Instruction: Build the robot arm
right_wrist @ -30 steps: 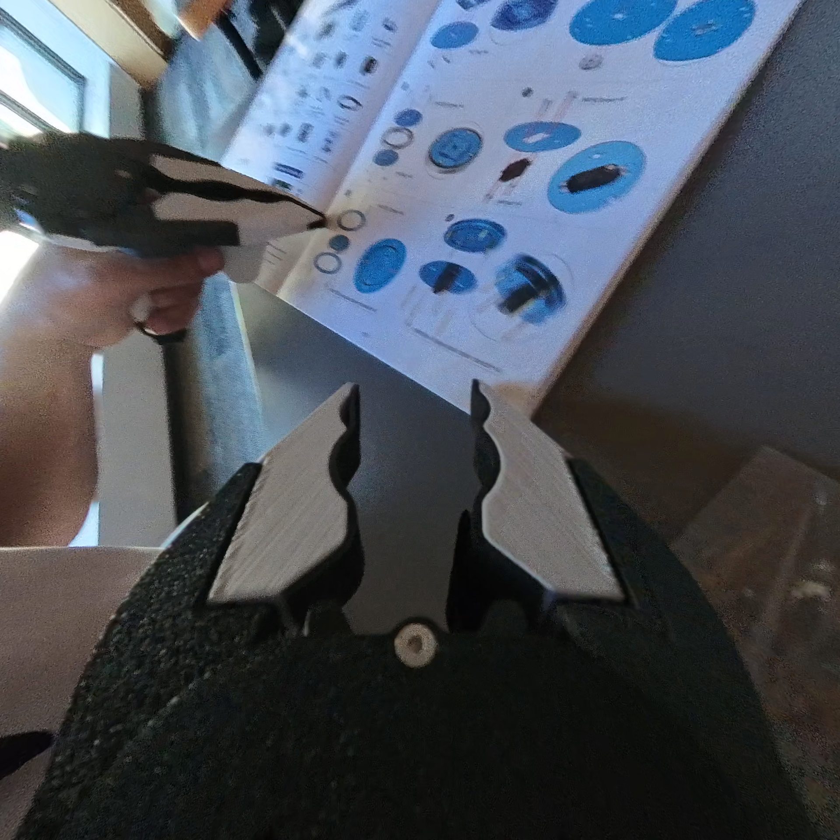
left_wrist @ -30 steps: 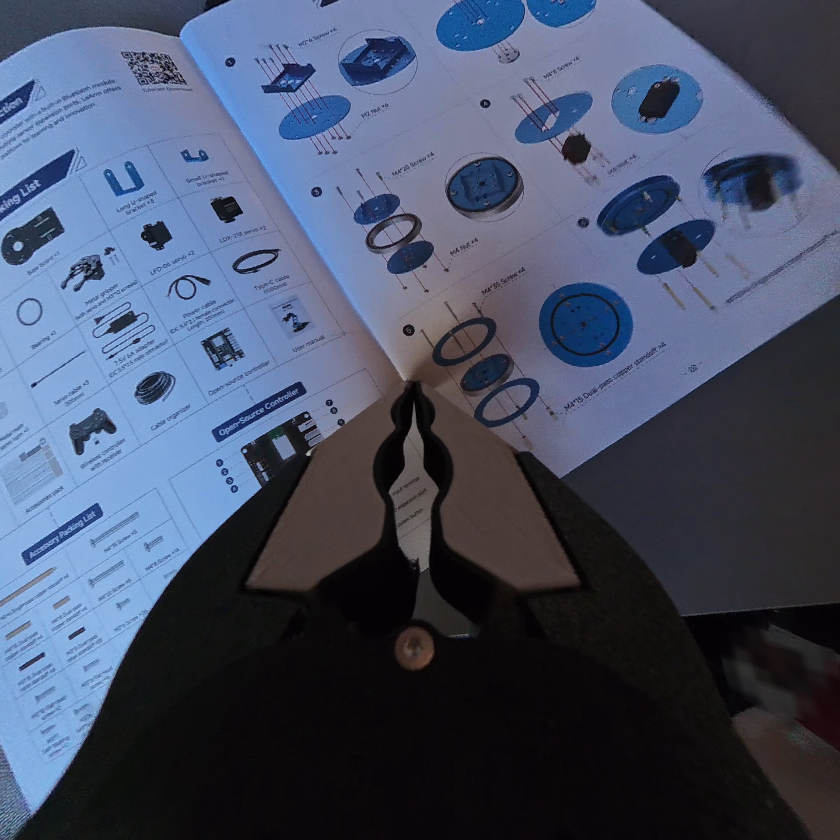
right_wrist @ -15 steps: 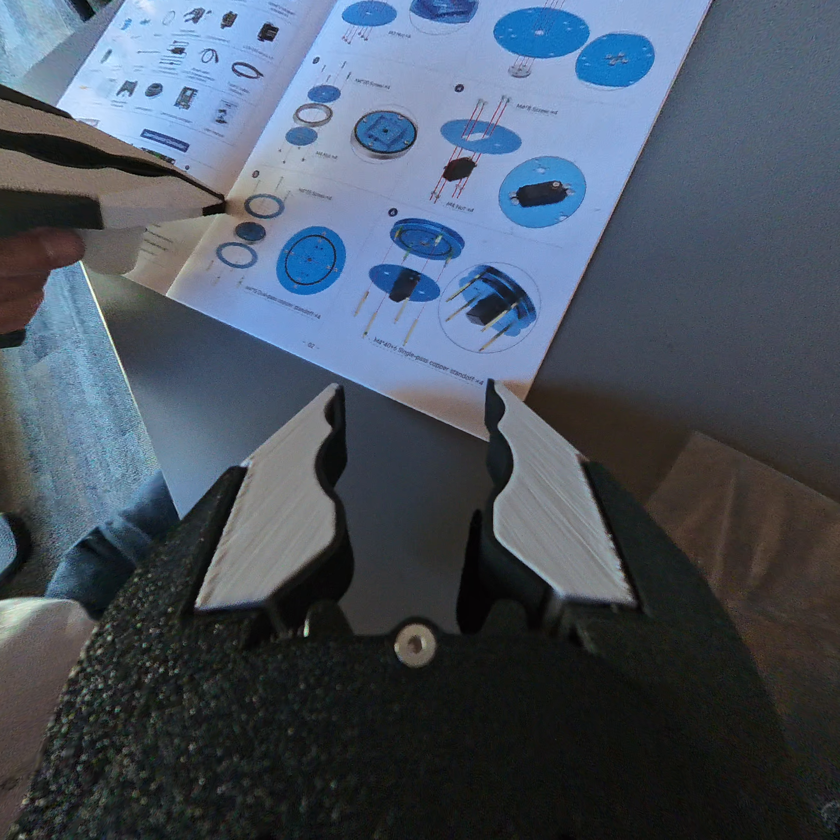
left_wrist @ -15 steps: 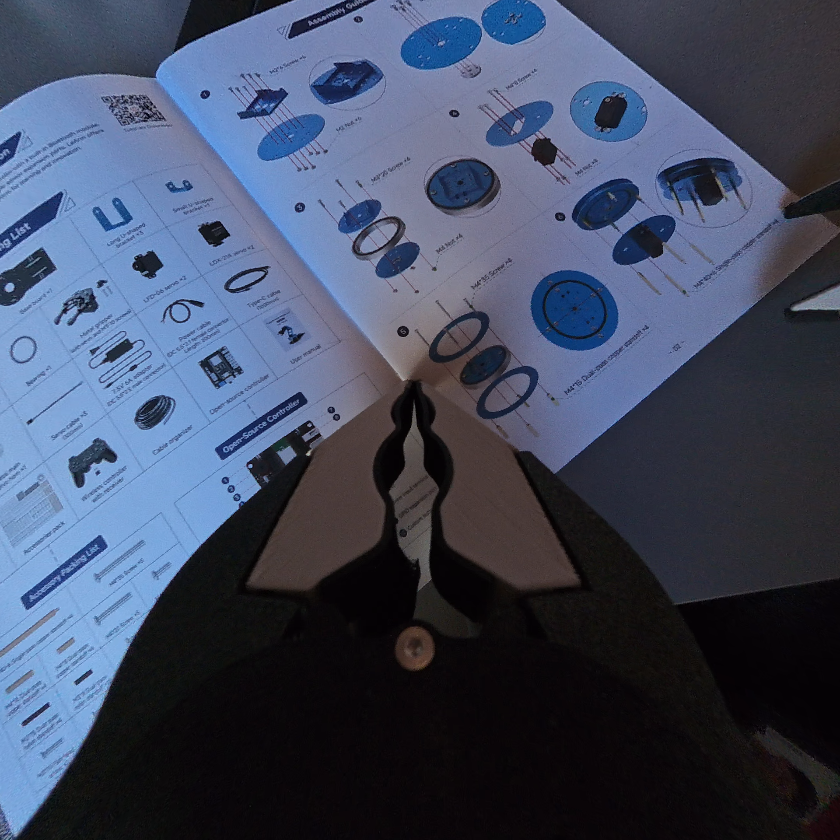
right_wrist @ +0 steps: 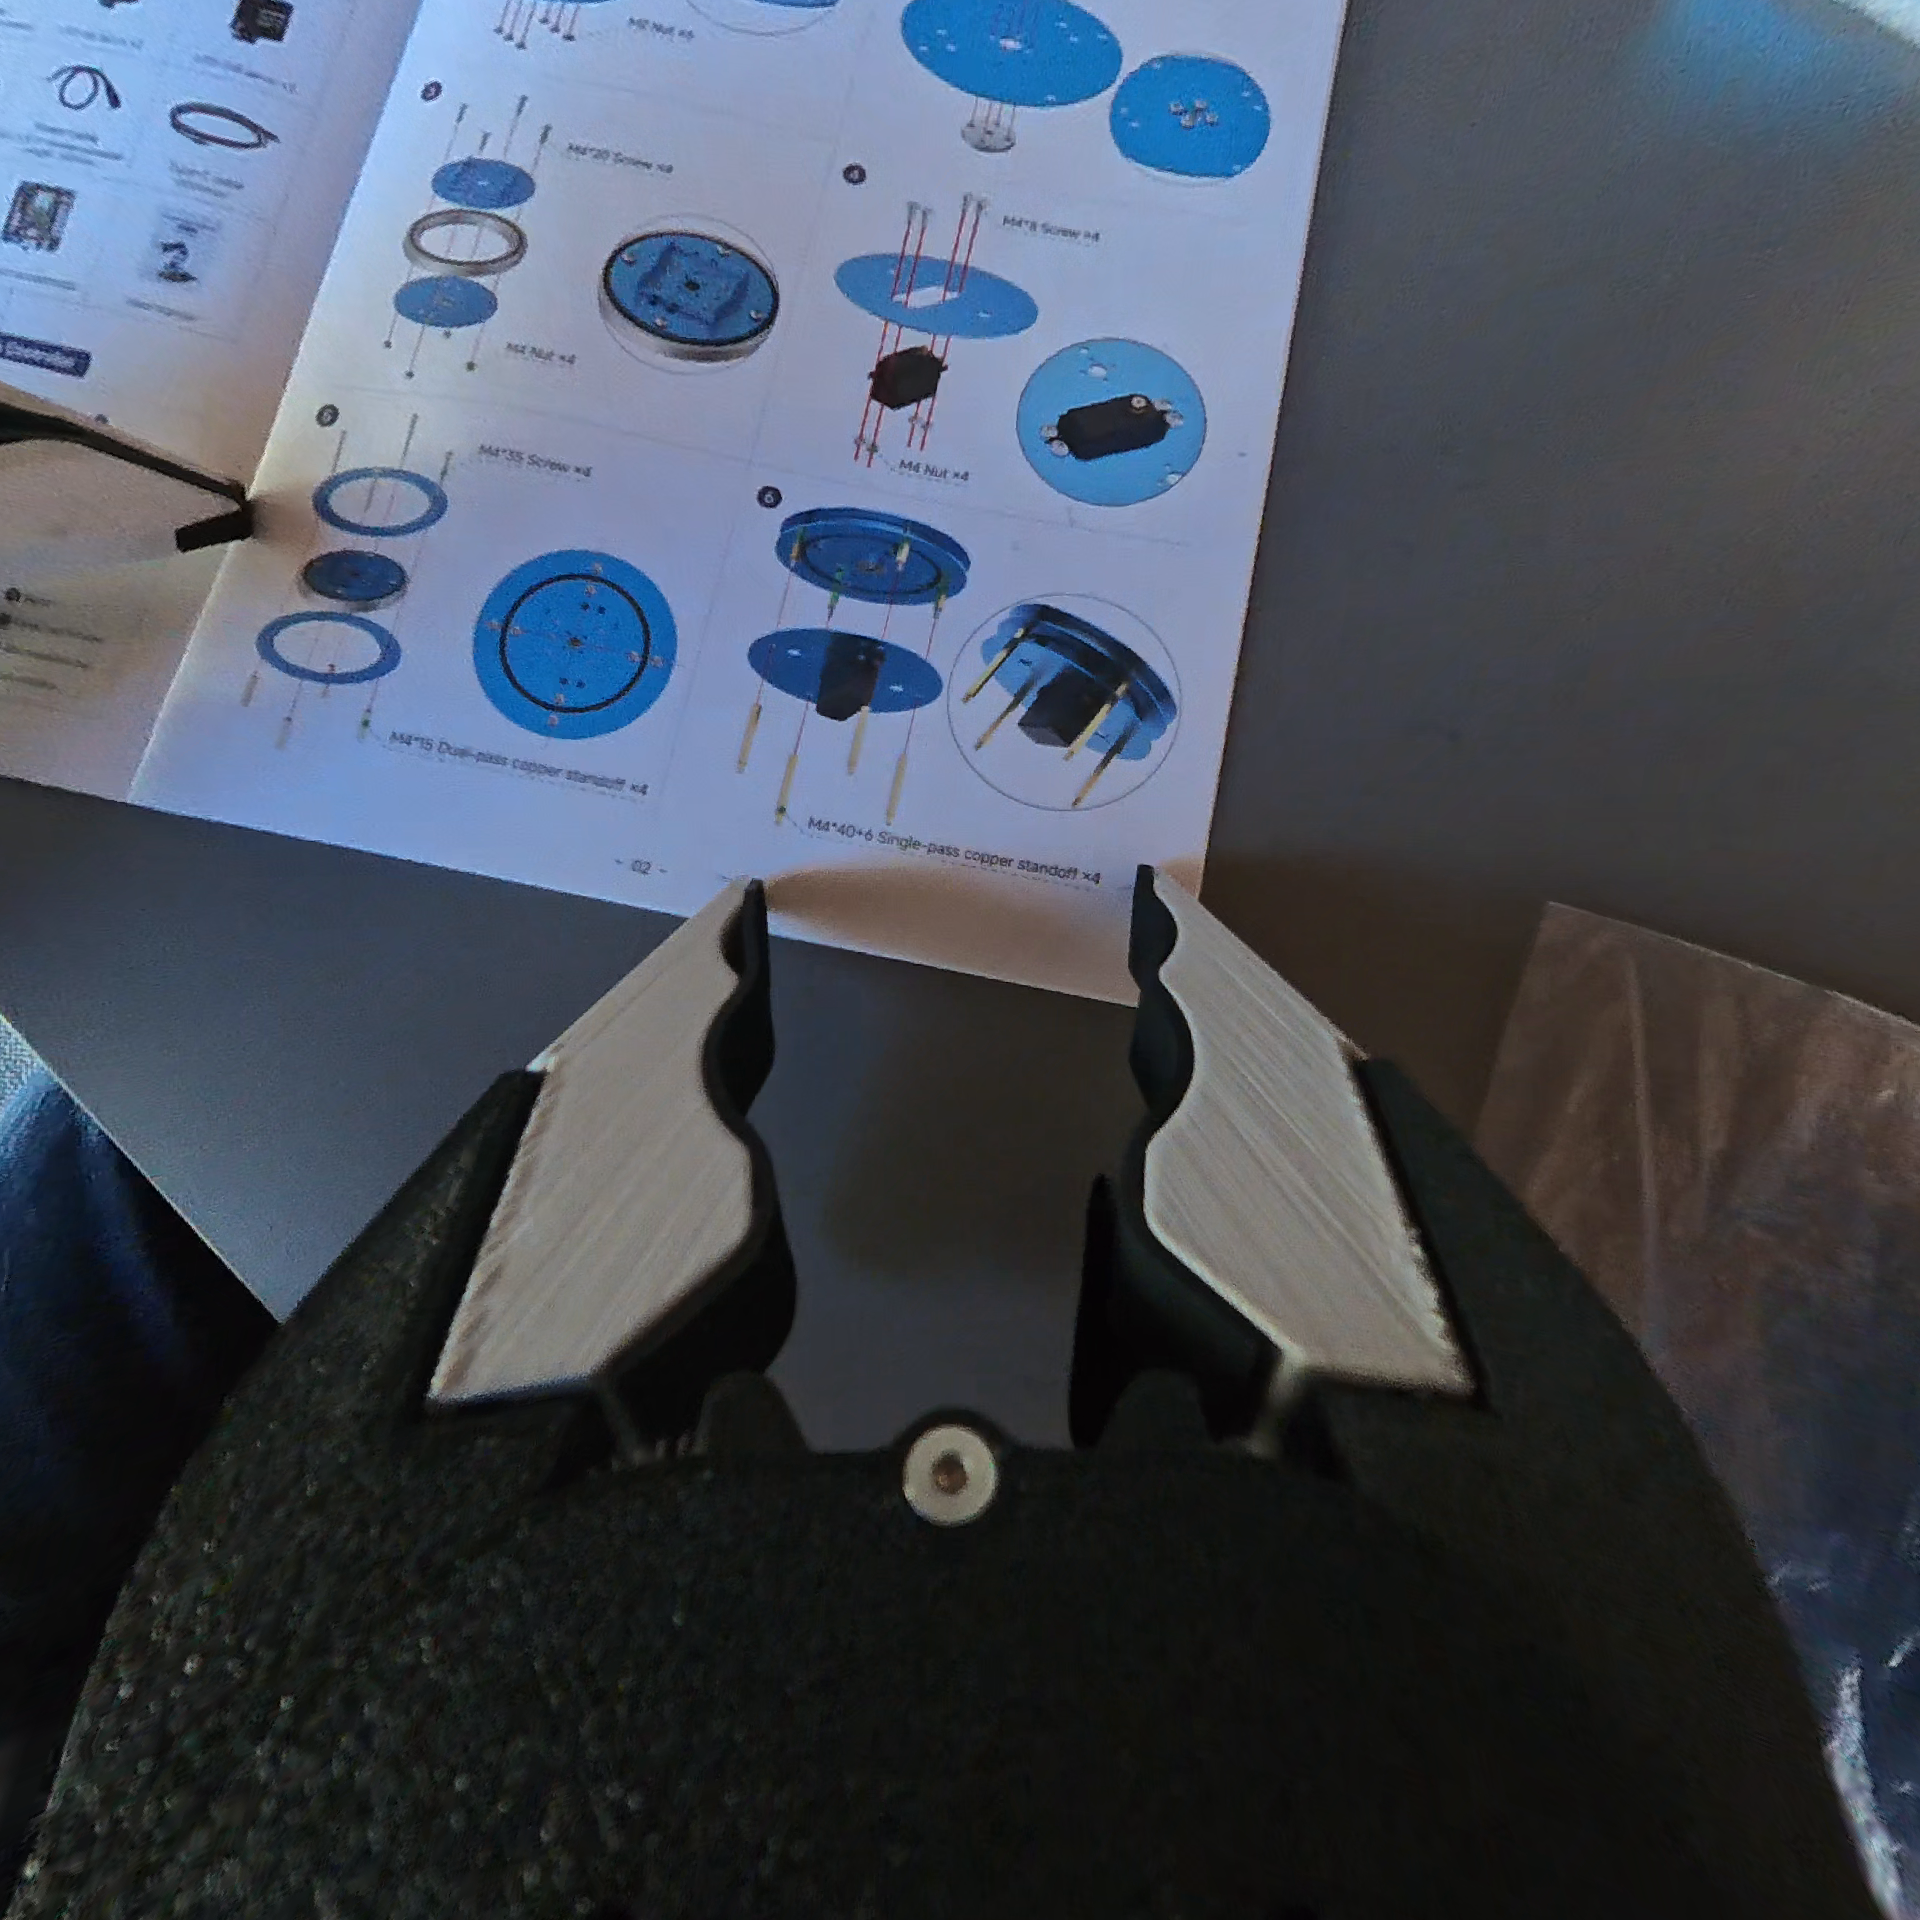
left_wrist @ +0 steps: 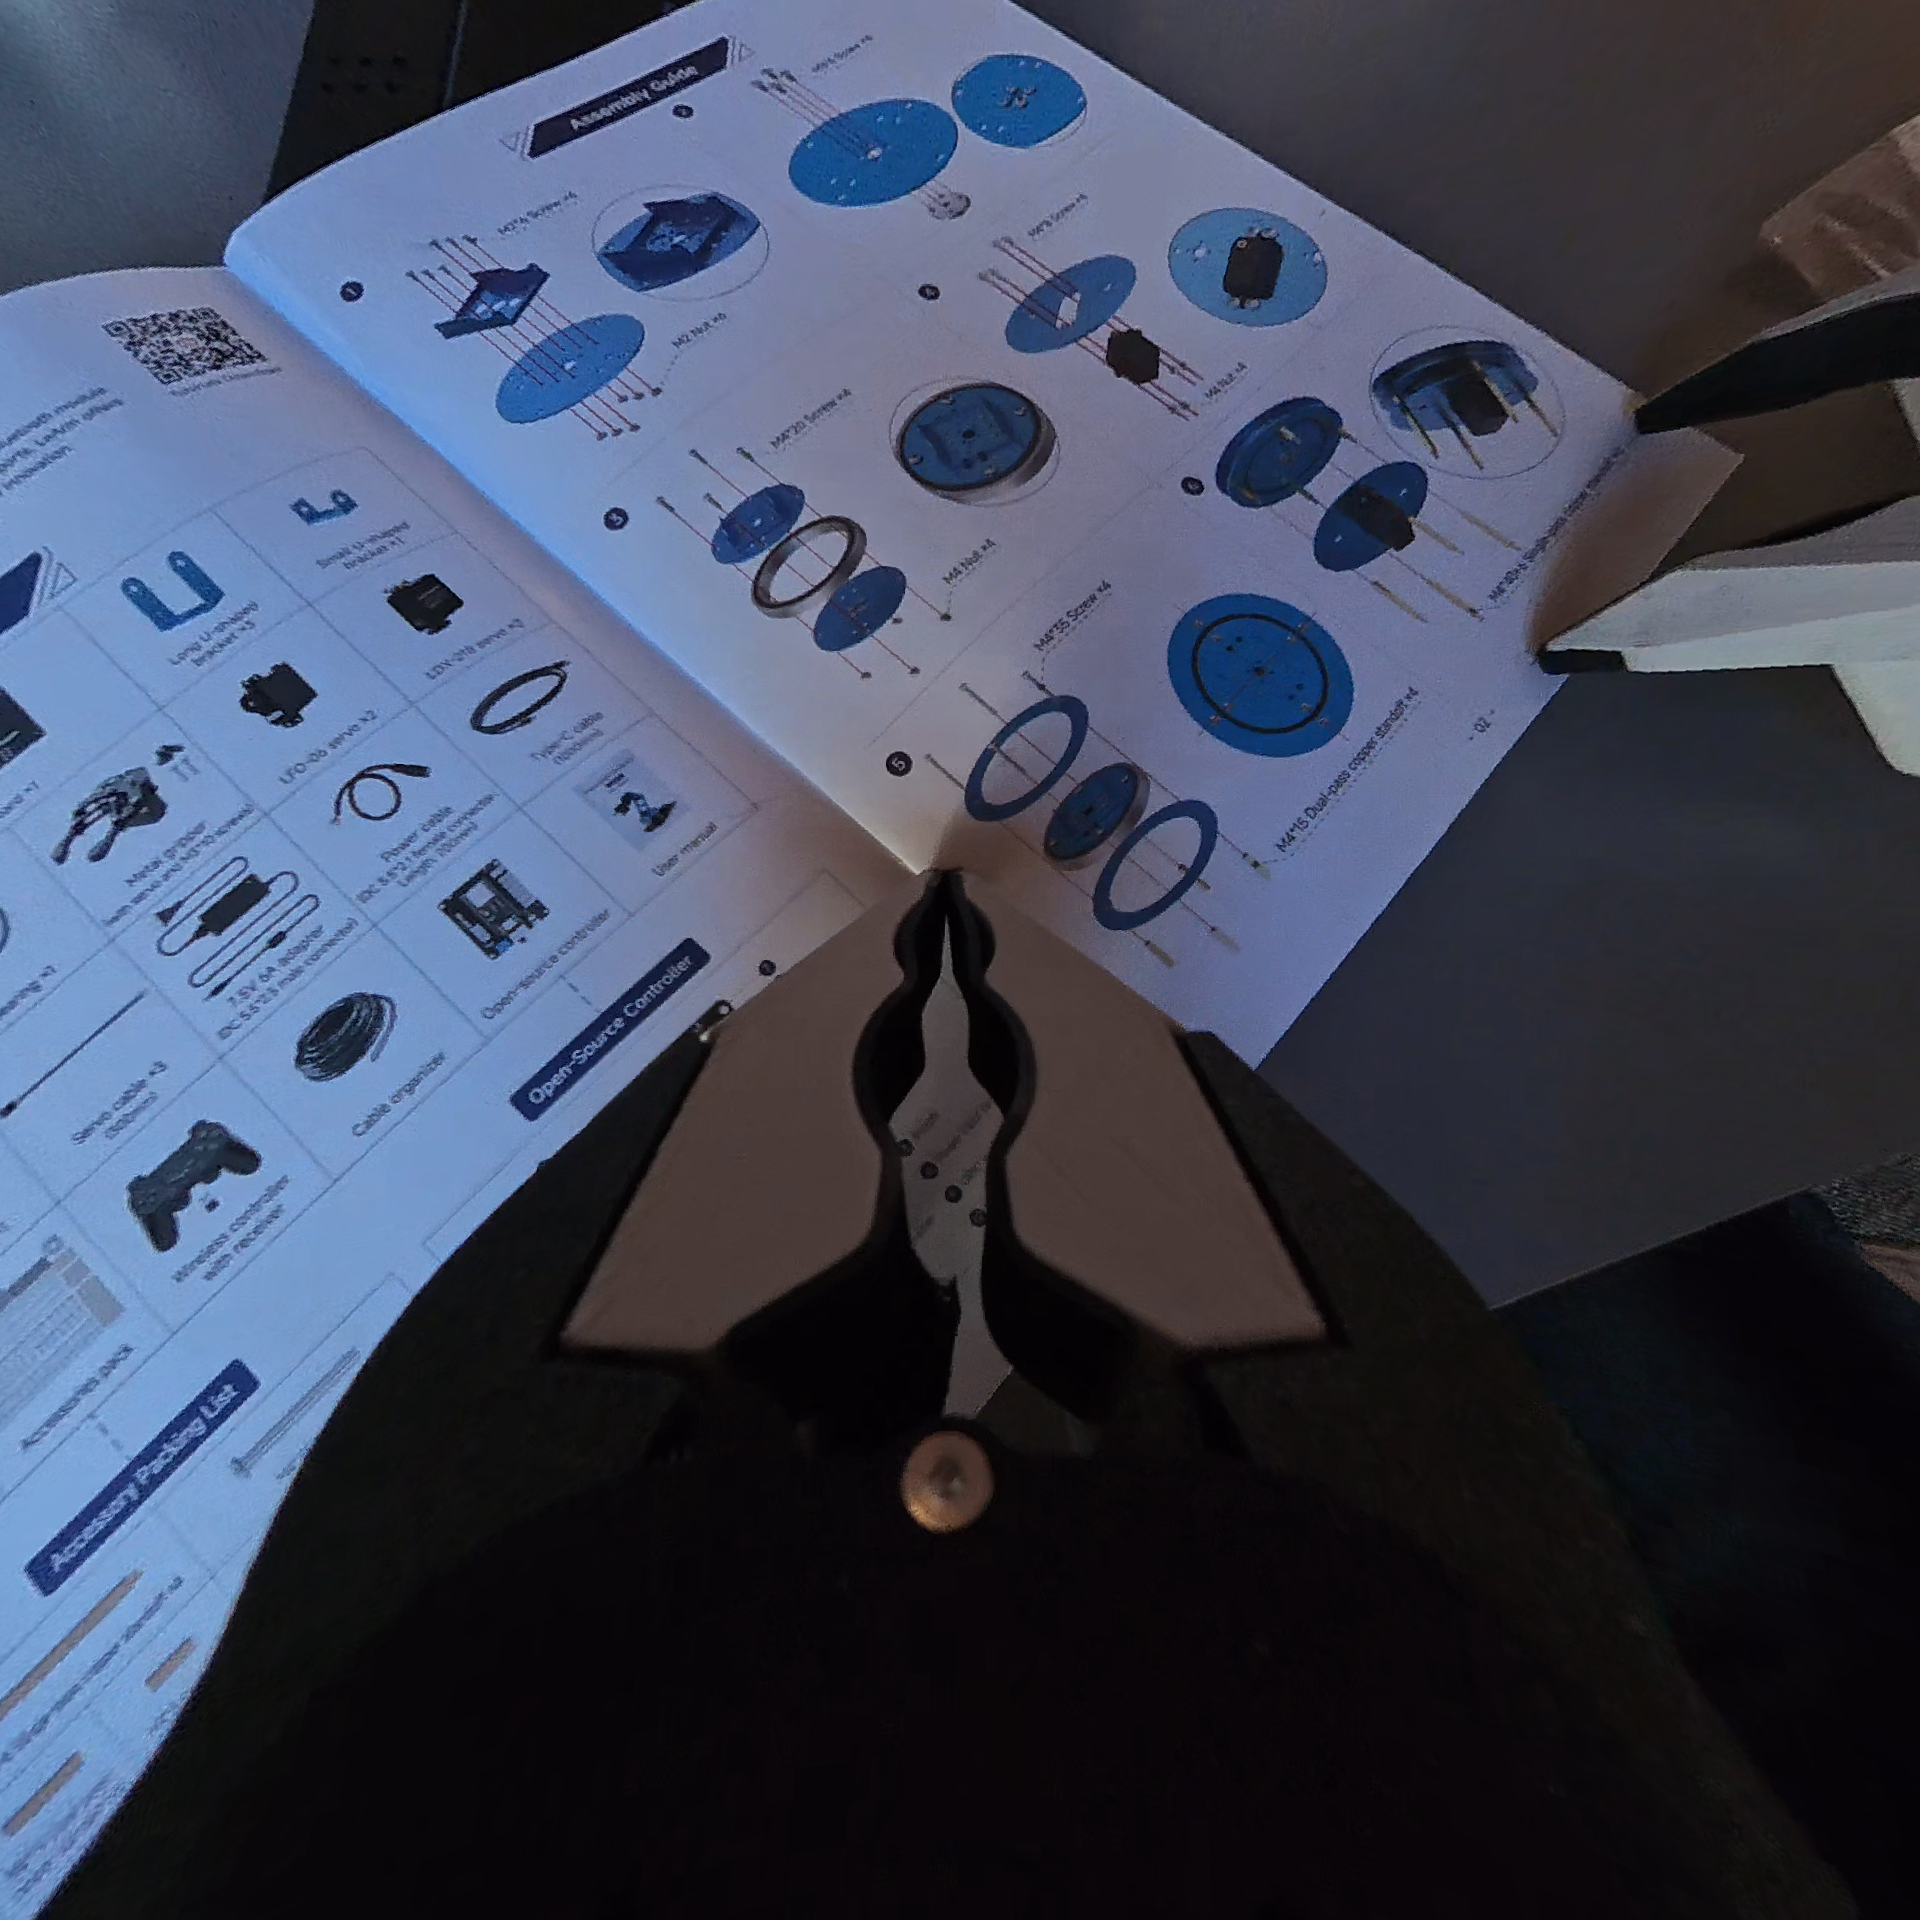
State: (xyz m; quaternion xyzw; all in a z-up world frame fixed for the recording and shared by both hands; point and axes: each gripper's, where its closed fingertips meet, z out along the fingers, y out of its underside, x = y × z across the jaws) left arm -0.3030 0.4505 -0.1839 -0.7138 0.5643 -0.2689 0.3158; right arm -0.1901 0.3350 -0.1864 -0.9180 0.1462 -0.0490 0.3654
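A grey desk (right_wrist: 1558, 520) carries an open booklet (left_wrist: 935, 436) of blue diagrams. The left gripper (left_wrist: 943, 883), fingers clenched, presses at the fold near the booklet's bottom edge. The right gripper (right_wrist: 945, 883) (fingers spread, holding nothing) hovers at the page's bottom right corner, beside clear plastic (right_wrist: 1714, 1247).

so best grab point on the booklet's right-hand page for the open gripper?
Probably the bottom outer corner of the right-hand page, approached from the near table edge. It lies just ahead of the open right gripper, while the shut left gripper sits at the spine.
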